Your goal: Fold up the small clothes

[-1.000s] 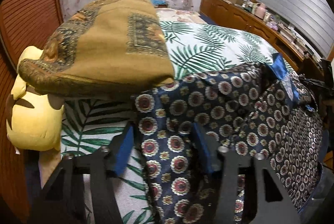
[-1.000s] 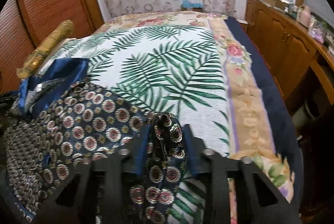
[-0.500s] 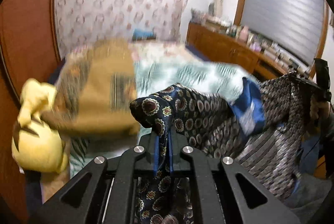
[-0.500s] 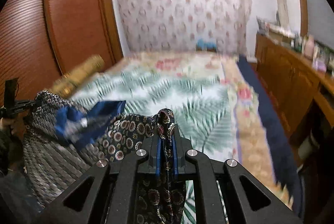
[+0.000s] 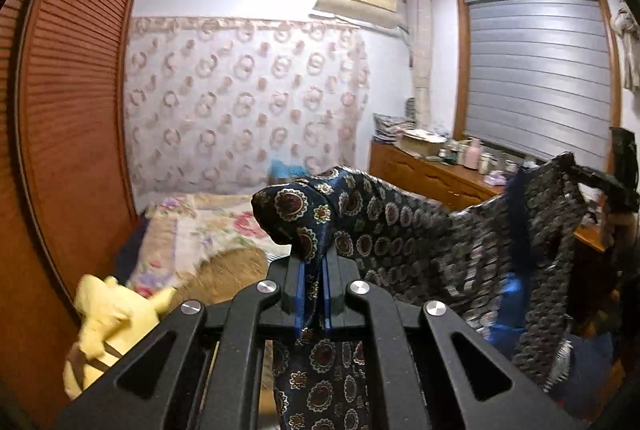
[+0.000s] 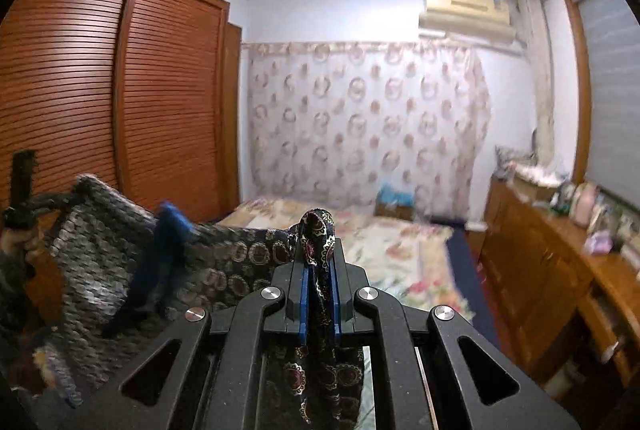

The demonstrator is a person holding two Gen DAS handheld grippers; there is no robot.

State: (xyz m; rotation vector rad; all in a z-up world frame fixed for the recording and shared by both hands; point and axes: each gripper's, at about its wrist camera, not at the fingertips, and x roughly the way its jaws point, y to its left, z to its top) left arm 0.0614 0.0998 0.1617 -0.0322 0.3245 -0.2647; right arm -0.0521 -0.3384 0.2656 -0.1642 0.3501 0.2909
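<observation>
A dark navy garment with round medallion print (image 5: 404,234) hangs in the air, stretched between my two grippers above the bed. My left gripper (image 5: 311,270) is shut on one corner of it; the cloth bunches above the blue pads and hangs down below them. My right gripper (image 6: 319,270) is shut on the other corner of the garment (image 6: 224,262). A blue lining flap (image 6: 168,230) shows on the raised cloth. In each view the other gripper shows at the far end of the cloth (image 5: 618,181).
The bed (image 6: 400,246) with floral cover lies below and ahead. A yellow plush toy (image 5: 108,318) and an ochre cushion (image 5: 228,266) sit at its left. A slatted wooden wardrobe (image 6: 120,101) stands left, a wooden dresser (image 6: 560,270) with clutter right.
Both grippers closed on the garment's corners as it lay flat on the bed, then lifted it up; both views now tilt up towards the far wall and ceiling.
</observation>
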